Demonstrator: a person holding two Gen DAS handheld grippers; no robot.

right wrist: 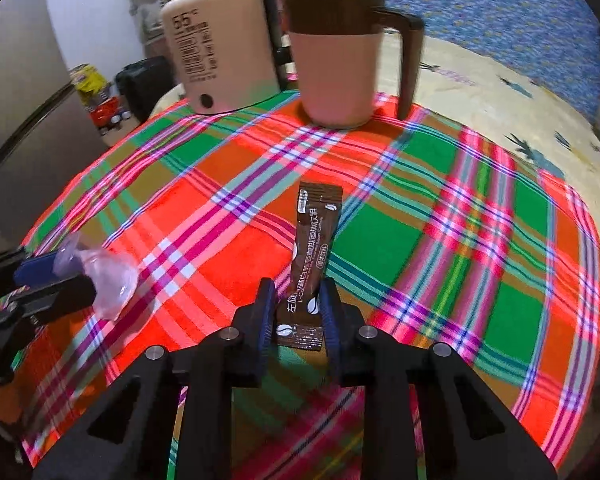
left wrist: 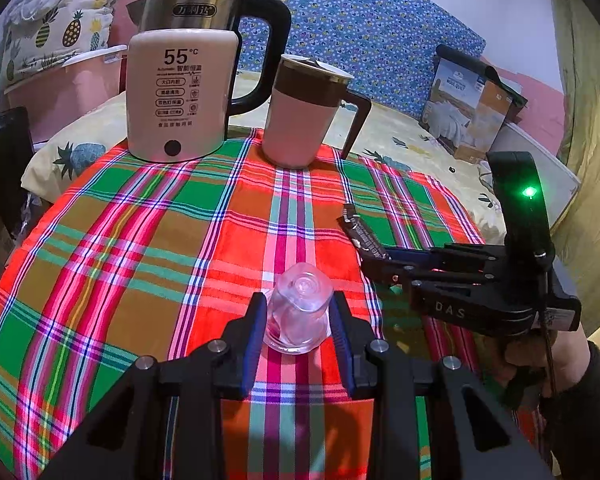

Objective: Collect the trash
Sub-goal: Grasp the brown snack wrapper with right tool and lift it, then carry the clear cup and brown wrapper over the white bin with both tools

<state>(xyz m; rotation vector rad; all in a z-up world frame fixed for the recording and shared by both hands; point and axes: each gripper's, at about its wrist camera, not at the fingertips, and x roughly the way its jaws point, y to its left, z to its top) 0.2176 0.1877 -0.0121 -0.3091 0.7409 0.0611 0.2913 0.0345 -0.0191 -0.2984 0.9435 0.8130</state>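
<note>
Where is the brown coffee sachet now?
In the right wrist view the brown coffee sachet sits between the pads of the right hand-held gripper, above the plaid tablecloth, nearer than the pink lidded mug.

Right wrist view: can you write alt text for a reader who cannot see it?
The right tongs grip a brown coffee sachet over a bright plaid tablecloth. A pink mug and a kettle stand at the far edge, and at left the other tongs hold a clear plastic cup.

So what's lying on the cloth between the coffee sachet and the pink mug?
Nothing: in the right wrist view only bare plaid tablecloth lies between the coffee sachet and the pink mug.
</note>
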